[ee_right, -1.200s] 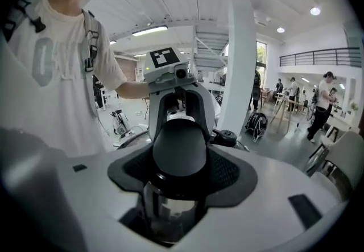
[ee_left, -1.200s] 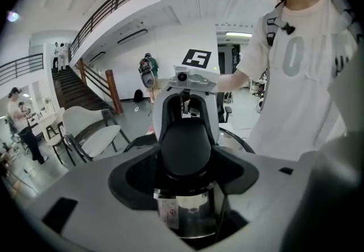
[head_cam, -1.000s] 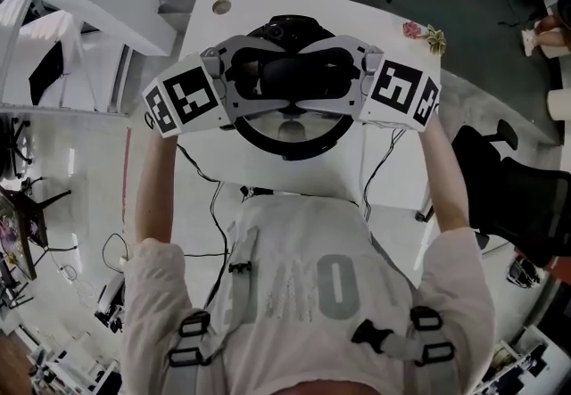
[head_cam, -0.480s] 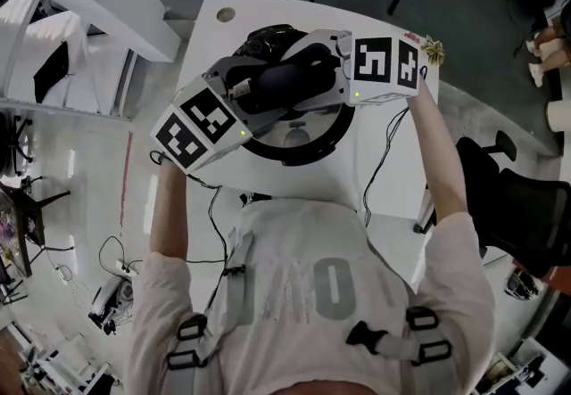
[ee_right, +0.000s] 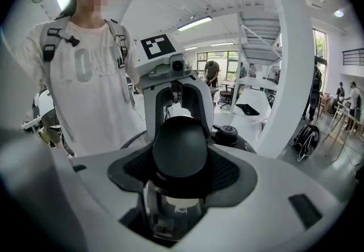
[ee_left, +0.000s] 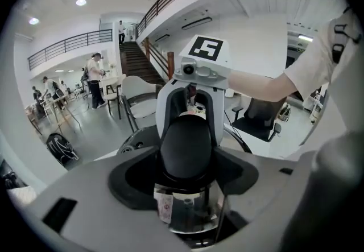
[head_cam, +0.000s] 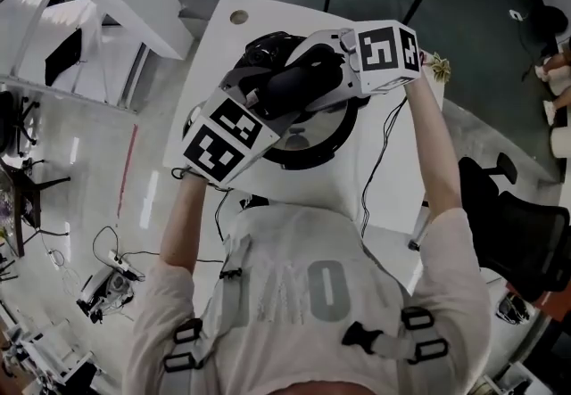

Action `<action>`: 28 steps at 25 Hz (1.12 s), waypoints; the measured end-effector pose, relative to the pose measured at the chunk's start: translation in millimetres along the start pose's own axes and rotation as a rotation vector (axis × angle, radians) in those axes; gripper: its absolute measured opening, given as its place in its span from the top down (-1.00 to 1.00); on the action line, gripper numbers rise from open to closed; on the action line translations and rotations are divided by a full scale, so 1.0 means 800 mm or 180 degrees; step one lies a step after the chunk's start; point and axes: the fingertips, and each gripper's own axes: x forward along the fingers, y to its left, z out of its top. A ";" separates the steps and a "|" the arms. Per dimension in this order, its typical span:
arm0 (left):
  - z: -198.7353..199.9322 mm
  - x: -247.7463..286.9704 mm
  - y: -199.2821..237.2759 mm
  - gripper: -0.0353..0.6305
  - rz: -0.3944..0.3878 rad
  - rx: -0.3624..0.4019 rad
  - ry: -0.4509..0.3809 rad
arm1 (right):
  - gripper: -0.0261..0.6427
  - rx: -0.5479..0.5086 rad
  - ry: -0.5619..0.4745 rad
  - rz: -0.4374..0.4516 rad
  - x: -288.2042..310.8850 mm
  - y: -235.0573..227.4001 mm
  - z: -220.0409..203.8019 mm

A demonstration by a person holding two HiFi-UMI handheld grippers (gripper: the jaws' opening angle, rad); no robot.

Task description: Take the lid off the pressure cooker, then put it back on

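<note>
White table [head_cam: 223,20] in an open office carries the pressure cooker [head_cam: 314,145], its lid [head_cam: 308,123] lying over the pot. The left gripper [head_cam: 268,95] and right gripper [head_cam: 337,63] meet from opposite ends on the lid's black handle [head_cam: 299,81], each pair of jaws fairly wide and closed around a handle end. Only the head view shows the pot's round rim, the trailing cables [head_cam: 382,157] and a black office chair [head_cam: 513,206]. Only the left gripper view shows a staircase [ee_left: 133,60] and people at tables [ee_left: 94,77]. Only the right gripper view shows the person's shirt front [ee_right: 85,74] and a black knob [ee_right: 229,131] on the lid
</note>
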 end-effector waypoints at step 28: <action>0.134 -0.152 0.050 0.78 0.1272 0.0097 -0.2250 | 0.89 0.0192 -0.1168 -0.3830 -0.169 -0.001 0.131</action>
